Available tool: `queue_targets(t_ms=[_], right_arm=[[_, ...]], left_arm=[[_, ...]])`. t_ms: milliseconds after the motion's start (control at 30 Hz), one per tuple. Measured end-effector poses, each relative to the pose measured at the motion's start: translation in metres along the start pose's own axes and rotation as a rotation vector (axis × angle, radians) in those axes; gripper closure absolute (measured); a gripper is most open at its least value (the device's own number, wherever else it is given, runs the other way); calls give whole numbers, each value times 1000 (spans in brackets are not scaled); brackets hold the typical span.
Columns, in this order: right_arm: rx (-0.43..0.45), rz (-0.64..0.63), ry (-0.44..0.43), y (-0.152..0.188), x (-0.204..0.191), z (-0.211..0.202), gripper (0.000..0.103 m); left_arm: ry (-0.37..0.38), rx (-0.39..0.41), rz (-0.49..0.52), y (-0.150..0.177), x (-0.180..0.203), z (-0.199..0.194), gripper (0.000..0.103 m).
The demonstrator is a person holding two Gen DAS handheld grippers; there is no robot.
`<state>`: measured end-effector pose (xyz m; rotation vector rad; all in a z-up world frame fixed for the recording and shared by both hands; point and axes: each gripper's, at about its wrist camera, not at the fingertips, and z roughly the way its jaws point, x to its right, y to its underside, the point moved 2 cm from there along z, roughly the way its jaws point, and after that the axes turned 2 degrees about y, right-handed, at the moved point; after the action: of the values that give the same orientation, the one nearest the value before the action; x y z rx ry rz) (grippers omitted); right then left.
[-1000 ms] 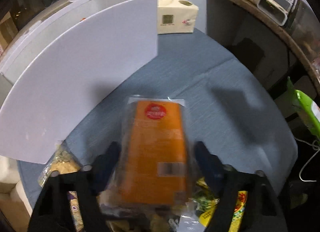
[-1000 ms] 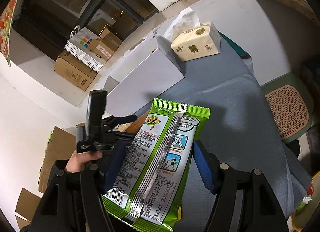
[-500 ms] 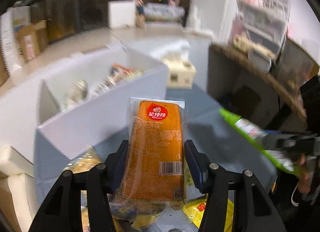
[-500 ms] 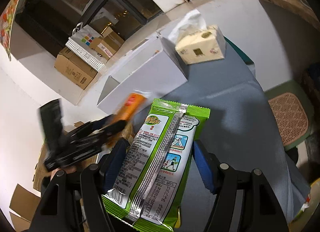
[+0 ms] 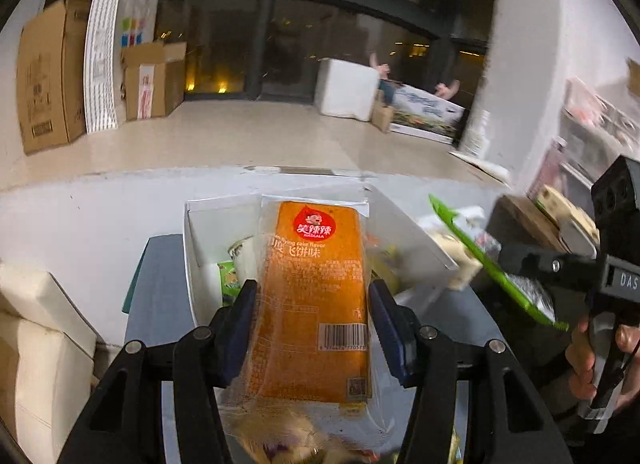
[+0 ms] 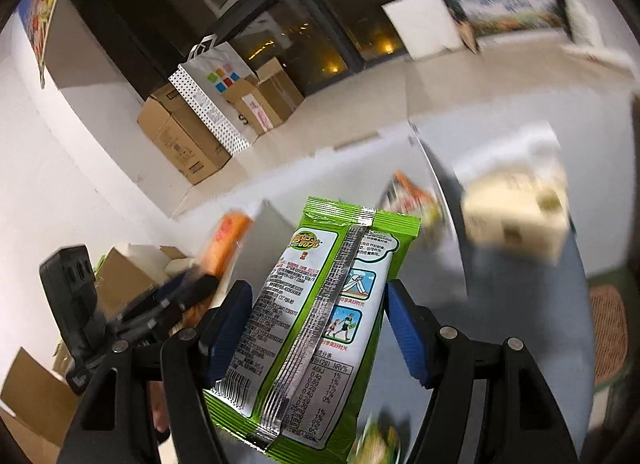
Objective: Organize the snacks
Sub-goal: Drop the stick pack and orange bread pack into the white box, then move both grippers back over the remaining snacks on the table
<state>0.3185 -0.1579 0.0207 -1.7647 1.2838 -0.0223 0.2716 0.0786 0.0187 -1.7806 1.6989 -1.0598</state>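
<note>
My left gripper (image 5: 312, 300) is shut on an orange cake packet (image 5: 316, 296) and holds it up in front of the open white box (image 5: 192, 252), which holds several snacks. My right gripper (image 6: 316, 304) is shut on a green and white snack packet (image 6: 320, 312), lifted above the blue-grey table. In the left wrist view the right gripper (image 5: 516, 264) and its green packet (image 5: 496, 268) are at the right of the box. In the right wrist view the left gripper (image 6: 192, 284) with the orange packet (image 6: 224, 240) is blurred at the left.
A cream tissue box (image 6: 516, 215) stands on the table right of the white box. Loose snack packets (image 5: 280, 440) lie below the left gripper. Cardboard boxes (image 5: 48, 75) stand on the floor beyond. A white foam block (image 5: 40, 340) sits at the table's left.
Both grippers have risen and tilted up with their packets. The white box now shows from above the near wall, and the right gripper has come closer beside it.
</note>
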Motion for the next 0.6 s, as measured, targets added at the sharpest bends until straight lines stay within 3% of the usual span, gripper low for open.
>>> queue_targets(t_ms=[133,167,200,233,267,300,333,467,600], right_arm=[[-8,-19,20,-39,3,35,29],[-13,-2,14,-47,7,45,28],[-28,14,19,-54,10,55,25],[-55,18,29,-59,13,65,21],[-69,16,53,-63,15,72,7],[-60,10,97,-65,17,76,0],[-40,7,123,-65,18,75,0],[-18,8,106,-59,25,70,0],[-8,-42,152,-53,24,65,0]], left_arm=[[-13,-22,-18,-17,-17,34,39],[-12,-24,-22,-22,-19,41,33],[-18,-29,-33,-29,-24,48,22],[-31,-33,-37,-32,-27,53,11],[-33,-30,-45,-36,-31,58,8],[-27,-29,-55,-38,-34,60,3],[-25,-36,-65,-40,-37,62,0],[-50,-42,-54,-33,-43,58,0],[-60,-36,-61,-24,-45,46,0]])
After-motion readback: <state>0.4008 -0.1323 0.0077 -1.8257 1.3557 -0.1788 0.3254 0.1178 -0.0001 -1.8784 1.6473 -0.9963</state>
